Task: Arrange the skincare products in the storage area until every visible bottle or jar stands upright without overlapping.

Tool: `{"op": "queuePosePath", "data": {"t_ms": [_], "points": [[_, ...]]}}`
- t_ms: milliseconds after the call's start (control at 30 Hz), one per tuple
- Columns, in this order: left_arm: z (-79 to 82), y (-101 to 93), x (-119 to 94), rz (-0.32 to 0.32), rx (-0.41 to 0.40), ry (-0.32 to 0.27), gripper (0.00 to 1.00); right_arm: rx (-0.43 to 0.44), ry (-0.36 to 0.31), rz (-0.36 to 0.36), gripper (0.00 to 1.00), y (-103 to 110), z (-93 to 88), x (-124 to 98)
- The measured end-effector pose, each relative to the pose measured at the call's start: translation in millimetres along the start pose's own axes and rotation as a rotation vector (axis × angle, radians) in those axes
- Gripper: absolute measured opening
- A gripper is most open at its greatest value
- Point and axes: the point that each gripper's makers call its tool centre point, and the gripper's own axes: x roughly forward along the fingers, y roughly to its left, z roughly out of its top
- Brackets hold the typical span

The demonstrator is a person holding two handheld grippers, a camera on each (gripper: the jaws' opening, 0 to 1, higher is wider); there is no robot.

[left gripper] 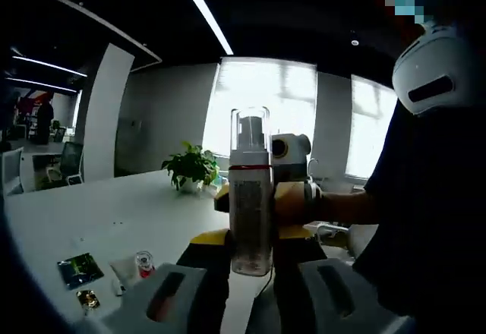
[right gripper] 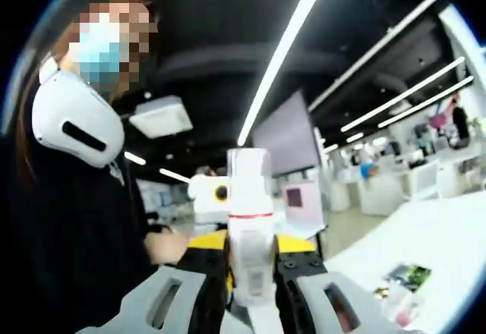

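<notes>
A tall clear pump bottle (left gripper: 250, 205) with a see-through cap and a red band stands upright in mid-air above the white table (left gripper: 99, 212). My left gripper (left gripper: 250, 249) is shut on its lower part, black yellow-tipped fingers tight against both sides. Facing it from behind, the right gripper (left gripper: 258, 197) clasps the same bottle higher up. In the right gripper view the bottle (right gripper: 250, 228) is upright dead centre, and my right gripper (right gripper: 252, 262) is closed around its base. The left gripper (right gripper: 250, 235) shows just behind it.
A potted plant (left gripper: 191, 168) stands at the table's far side. A green sachet (left gripper: 80, 269), a small red-capped vial (left gripper: 144, 262) and a gold item (left gripper: 87, 298) lie near the front left. A person in dark clothes (left gripper: 425, 220) stands close on the right. Table edge (right gripper: 448, 228).
</notes>
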Motion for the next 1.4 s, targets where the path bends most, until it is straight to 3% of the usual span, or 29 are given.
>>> {"op": "queuePosePath", "data": {"t_ms": [200,700,800,867,967,1167,1267,1400], "points": [[-9.9,-1.3,-3,0.012,0.000,0.040,0.23,-0.030,0.017,-0.001,0.16,-1,5.0,-4],[-17.4,-10.8,-9,0.028,-0.032,0.044,0.25,-0.085,0.032,0.020,0.12,9,-3.5,-5],[-28.4,-7.9,-12,0.066,-0.033,0.088,0.26,-0.097,0.040,0.007,0.12,7,-9.0,-5],[-51.2,-4.7,-16,0.114,-0.045,0.182,0.32,-0.067,0.036,0.000,0.12,2,-12.9,-7],[-80.1,-3.8,-21,0.184,-0.025,0.274,0.49,-0.060,0.033,-0.017,0.12,-4,-20.2,-11],[-126.6,12.9,-53,0.354,-0.157,0.375,0.88,-0.066,0.049,-0.056,0.12,-20,-39.2,-17],[-133.1,20.1,-64,0.395,-0.162,0.371,0.98,-0.053,0.049,-0.064,0.12,-25,-45.8,-20],[-138.4,24.6,-79,0.428,-0.170,0.376,0.99,-0.051,0.053,-0.073,0.12,-30,-52.6,-21]]}}
